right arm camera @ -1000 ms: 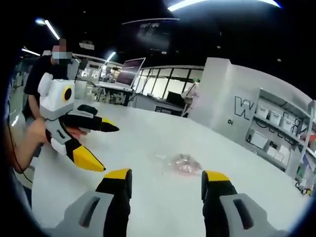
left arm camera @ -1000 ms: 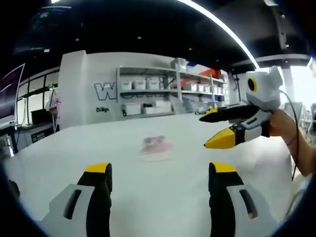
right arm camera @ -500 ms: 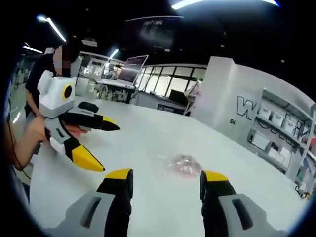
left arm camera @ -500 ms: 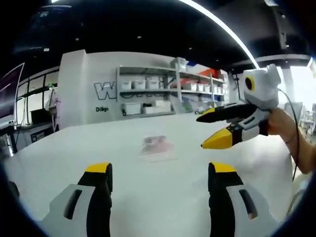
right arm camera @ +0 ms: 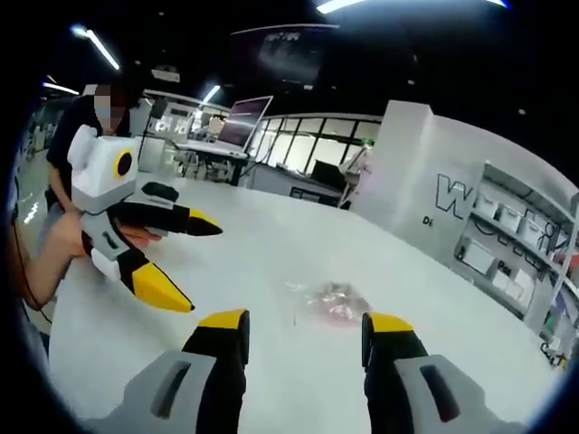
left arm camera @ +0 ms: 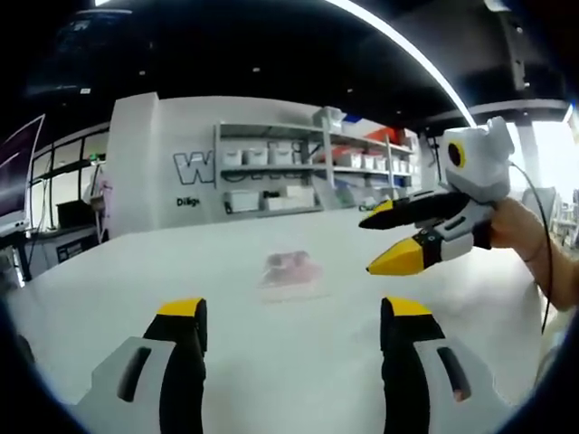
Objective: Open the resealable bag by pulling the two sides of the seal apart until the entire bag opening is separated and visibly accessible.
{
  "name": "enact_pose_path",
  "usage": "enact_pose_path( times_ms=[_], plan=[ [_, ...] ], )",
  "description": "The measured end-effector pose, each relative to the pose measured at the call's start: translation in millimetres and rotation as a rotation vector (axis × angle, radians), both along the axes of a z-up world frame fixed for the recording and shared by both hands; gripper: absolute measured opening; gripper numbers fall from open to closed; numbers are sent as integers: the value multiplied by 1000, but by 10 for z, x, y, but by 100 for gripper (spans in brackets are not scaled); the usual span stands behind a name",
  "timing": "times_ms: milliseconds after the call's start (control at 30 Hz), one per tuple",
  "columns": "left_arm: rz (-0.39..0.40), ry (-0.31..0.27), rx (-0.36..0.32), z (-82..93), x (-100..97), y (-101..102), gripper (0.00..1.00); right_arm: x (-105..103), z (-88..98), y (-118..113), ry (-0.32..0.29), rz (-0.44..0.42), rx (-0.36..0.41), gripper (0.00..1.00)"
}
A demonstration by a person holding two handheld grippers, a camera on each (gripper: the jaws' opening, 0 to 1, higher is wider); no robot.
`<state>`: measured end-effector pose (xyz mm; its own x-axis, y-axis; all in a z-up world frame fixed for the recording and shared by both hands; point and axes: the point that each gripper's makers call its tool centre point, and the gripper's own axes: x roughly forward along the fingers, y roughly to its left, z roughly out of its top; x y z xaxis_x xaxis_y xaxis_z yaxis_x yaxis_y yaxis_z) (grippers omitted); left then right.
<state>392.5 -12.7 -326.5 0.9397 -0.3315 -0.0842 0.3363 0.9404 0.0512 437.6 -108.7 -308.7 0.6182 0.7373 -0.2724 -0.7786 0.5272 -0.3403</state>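
The resealable bag (left arm camera: pixel 290 272) (right arm camera: pixel 330 302) lies flat on the white table (left arm camera: pixel 271 362) (right arm camera: pixel 271 262), untouched. Both tools hover short of it with jaws spread and nothing held: the left gripper (left arm camera: pixel 294 318) (right arm camera: pixel 188 264) and the right gripper (right arm camera: pixel 302 324) (left arm camera: pixel 384 240), the bag ahead between them.

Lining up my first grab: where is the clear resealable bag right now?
The clear resealable plastic bag with pinkish contents lies flat on the white table, ahead of both open hand-held grippers and untouched; in the right gripper view it sits just beyond the jaws.
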Motion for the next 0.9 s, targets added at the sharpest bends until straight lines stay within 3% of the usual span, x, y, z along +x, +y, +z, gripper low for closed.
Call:
enact_pose_path(
  times_ms=[333,900],
  plan=[
    [-9,7,-30,12,33,-5,78,40,-19,27,-17,11,-42,48],
    [-4,14,-15,-21,33,1,77,100,14,185,-28,33,-59,44]
  ],
)
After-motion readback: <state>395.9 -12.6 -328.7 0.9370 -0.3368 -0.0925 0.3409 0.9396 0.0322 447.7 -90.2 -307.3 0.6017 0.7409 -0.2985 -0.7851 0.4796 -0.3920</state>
